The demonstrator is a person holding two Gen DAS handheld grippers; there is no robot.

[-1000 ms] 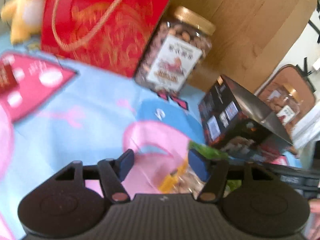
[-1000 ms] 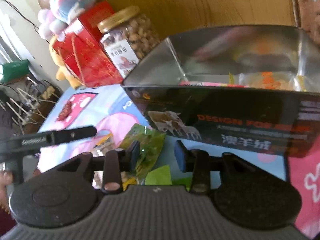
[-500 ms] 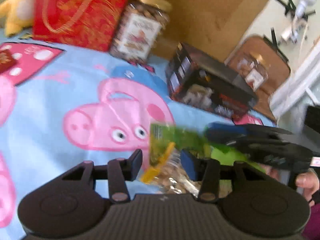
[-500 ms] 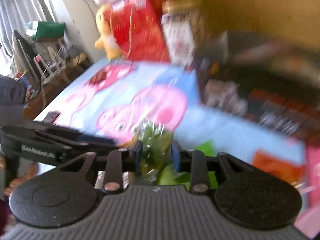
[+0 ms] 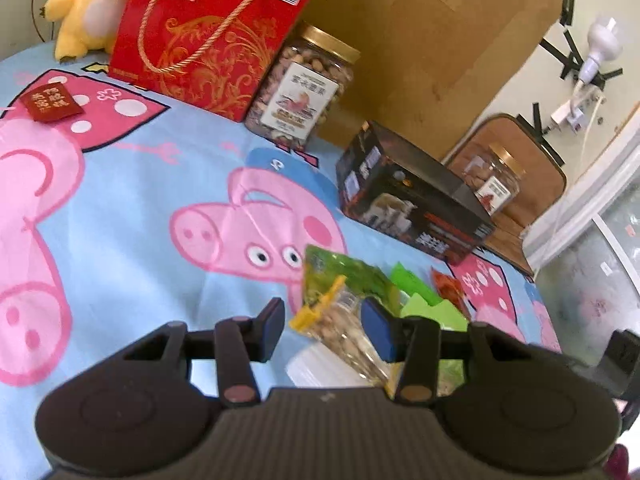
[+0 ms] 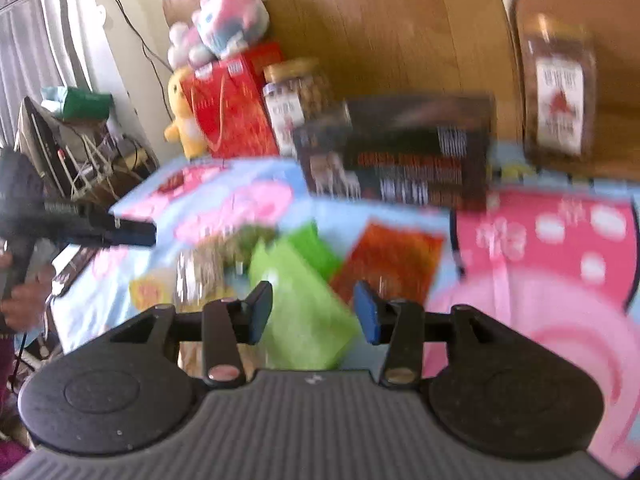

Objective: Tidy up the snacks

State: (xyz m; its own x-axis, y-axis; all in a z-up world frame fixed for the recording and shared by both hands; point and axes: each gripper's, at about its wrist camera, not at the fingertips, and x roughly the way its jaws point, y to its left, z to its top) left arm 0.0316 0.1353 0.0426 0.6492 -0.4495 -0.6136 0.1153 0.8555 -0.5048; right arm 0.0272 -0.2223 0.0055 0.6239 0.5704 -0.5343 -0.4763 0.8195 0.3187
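Observation:
A clear nut packet (image 5: 340,280) with a green and yellow top lies on the cartoon-pig cloth (image 5: 120,208). My left gripper (image 5: 324,330) hovers over it with the packet between its fingers and a gap at the left pad. In the blurred right wrist view my right gripper (image 6: 313,314) is over a light green packet (image 6: 300,288), its jaws opening, its pads touching nothing. A red-orange packet (image 6: 388,256) lies just beyond it. The nut packet (image 6: 208,260) sits to its left, near the left gripper (image 6: 132,234). The black box (image 5: 404,200) stands farther back.
A red gift box (image 5: 200,36), a gold-lidded nut jar (image 5: 304,88) and a yellow plush (image 5: 80,12) line the back against a wooden panel. A second jar (image 5: 492,176) stands on a brown chair. A small red packet (image 5: 52,102) lies far left. A hand (image 6: 24,300) holds the left gripper.
Both grippers drew back from the black box and the jar. The right one let go of the nut packet, swung right and widened. The left one narrowed around that packet.

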